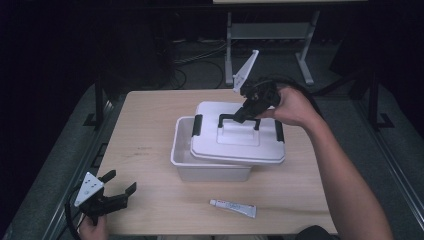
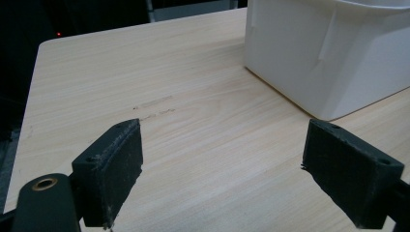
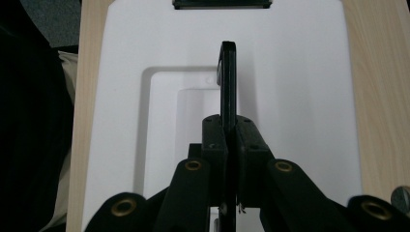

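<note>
Wooden table (image 1: 150, 150) takes up most of the high view, w/ dark floor and a grey metal frame (image 1: 270, 35) past its far edge. Mid-table sits a white plastic box (image 1: 200, 165), open-topped at its left end since the lid isn't seated. White lid (image 1: 240, 142) lies skewed over the box, shifted to the right and far side, its near-right corner overhanging the box wall; black latch clips show at the lid's left and right ends. Black carry handle (image 1: 239, 120) stands up from the lid's recessed centre. Right gripper (image 1: 245, 114) comes in from the far right, held by the person's right hand (image 1: 292, 107), pointing down-left at the lid; its jaws are pinched tight on the handle bar, which the right gripper view shows edge-on, clamped between both pads (image 3: 215, 145) w/ the lid (image 3: 290, 72) below. Left gripper (image 1: 120, 187) is at the near-left corner of the table, well apart from the box, jaws spread wide w/ nothing between them; left gripper view confirms bare tabletop (image 2: 193, 135) between the pads and the box wall (image 2: 329, 58) off to the far right. Smallest item: a white tube (image 1: 233, 208) lying flat near the table's near edge, just in front of the box, not touching it.
</note>
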Available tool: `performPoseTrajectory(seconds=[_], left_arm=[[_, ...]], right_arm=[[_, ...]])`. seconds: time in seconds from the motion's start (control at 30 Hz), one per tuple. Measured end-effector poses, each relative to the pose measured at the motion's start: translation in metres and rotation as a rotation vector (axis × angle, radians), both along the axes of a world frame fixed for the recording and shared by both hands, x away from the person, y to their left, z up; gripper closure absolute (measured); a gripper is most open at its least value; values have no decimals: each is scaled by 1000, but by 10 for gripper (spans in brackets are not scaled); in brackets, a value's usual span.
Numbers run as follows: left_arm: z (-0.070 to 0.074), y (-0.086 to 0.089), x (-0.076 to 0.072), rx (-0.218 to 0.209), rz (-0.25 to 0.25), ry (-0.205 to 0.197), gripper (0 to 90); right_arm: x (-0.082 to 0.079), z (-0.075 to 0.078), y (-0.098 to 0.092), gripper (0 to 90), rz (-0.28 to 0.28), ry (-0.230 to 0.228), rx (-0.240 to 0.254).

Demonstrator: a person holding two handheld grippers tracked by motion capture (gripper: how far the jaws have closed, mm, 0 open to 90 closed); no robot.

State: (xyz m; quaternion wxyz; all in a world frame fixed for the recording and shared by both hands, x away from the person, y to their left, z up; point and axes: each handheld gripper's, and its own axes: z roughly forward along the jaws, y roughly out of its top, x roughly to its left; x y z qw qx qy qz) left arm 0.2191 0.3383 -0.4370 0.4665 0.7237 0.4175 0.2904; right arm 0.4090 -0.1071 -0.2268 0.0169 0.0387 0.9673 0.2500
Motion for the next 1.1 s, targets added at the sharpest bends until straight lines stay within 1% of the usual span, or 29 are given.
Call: performPoseTrajectory(seconds=[0.03,0.07,0.13,0.17,0.3,0.33,0.37,0.43,0.63,0.73,0.77,0.87,0.9,1.03,1.07,1.1], left_arm=[[0,0,0,1,0,1,134],[0,0,0,1,0,1,134],[0,0,0,4,1,3,134],[0,-1,0,5,1,5,134],[0,-1,0,8,1,4,134],[0,-1,0,8,1,4,134],[-1,-2,0,10,0,5,134],[0,-2,0,13,0,6,134],[-1,-2,0,14,2,6,134],[-1,-2,0,15,2,7,134],[-1,-2,0,15,2,7,134],[-1,-2,0,19,1,8,134],[-1,-3,0,20,2,7,134],[-1,-3,0,23,3,10,134],[-1,-3,0,23,3,10,134],[-1,-3,0,22,1,11,134]], right_arm=[[-1,1,-5,842,-8,2,2],[-1,1,-5,842,-8,2,2],[-4,2,-17,842,-23,0,8],[-6,3,-26,842,-33,-4,11],[-12,6,-47,842,-63,-8,13],[-12,6,-47,842,-63,-8,13],[-15,7,-58,842,-84,-2,14],[-17,7,-67,842,-93,-5,18],[-25,5,-93,841,-132,-3,17],[-28,3,-108,842,-151,-1,30],[-28,3,-108,842,-151,-1,30],[-32,2,-121,842,-174,-1,33],[-35,0,-130,842,-185,-5,40],[-39,-5,-145,842,-207,0,50],[-39,-5,-145,842,-207,0,50],[-42,-9,-154,842,-221,4,54]])
